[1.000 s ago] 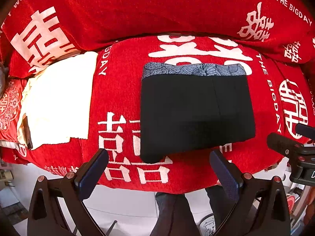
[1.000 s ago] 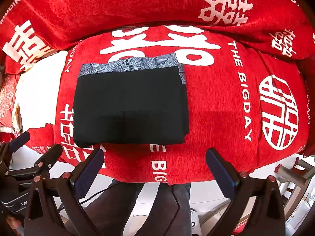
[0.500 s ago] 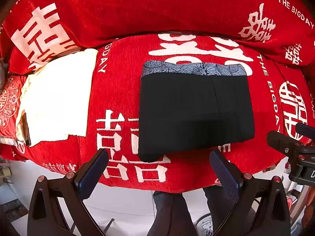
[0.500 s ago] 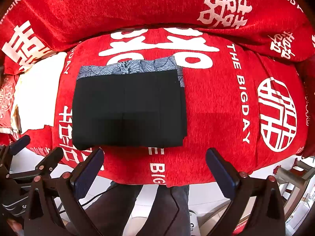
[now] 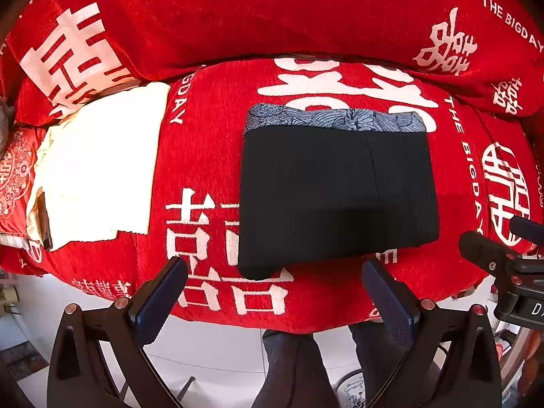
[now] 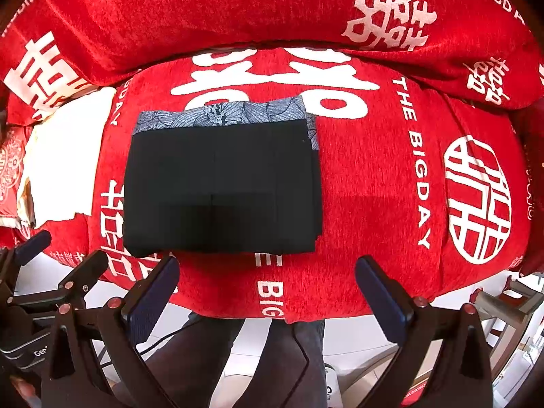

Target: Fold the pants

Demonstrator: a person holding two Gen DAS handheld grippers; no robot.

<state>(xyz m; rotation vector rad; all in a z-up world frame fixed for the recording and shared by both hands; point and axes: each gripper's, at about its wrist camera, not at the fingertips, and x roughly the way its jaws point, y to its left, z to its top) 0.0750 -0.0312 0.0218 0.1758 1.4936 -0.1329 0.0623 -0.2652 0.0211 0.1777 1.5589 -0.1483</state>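
The black pants [image 5: 336, 197] [image 6: 221, 190] lie folded into a flat rectangle on the red seat cushion [image 5: 204, 156] [image 6: 374, 176]. A grey-blue patterned band [image 5: 333, 119] [image 6: 221, 115] shows along their far edge. My left gripper [image 5: 273, 282] hangs open just off the cushion's front edge, below the pants' near edge. My right gripper [image 6: 267, 277] is open too, near the front edge and a little right of the pants. Neither touches the cloth. The right gripper's fingers [image 5: 489, 251] show at the left view's right edge, and the left gripper's fingers [image 6: 81, 272] at the right view's left edge.
A folded cream cloth [image 5: 98, 166] [image 6: 64, 163] lies on the cushion to the left of the pants. A red backrest cushion [image 5: 272, 13] rises behind. A person's dark-trousered legs [image 6: 258, 363] and white floor [image 5: 210, 357] are below the seat's front edge.
Both grippers have drifted slightly forward and down toward the cushion, so the pants sit a bit lower in view. The pants have not moved, and both grippers stay open.
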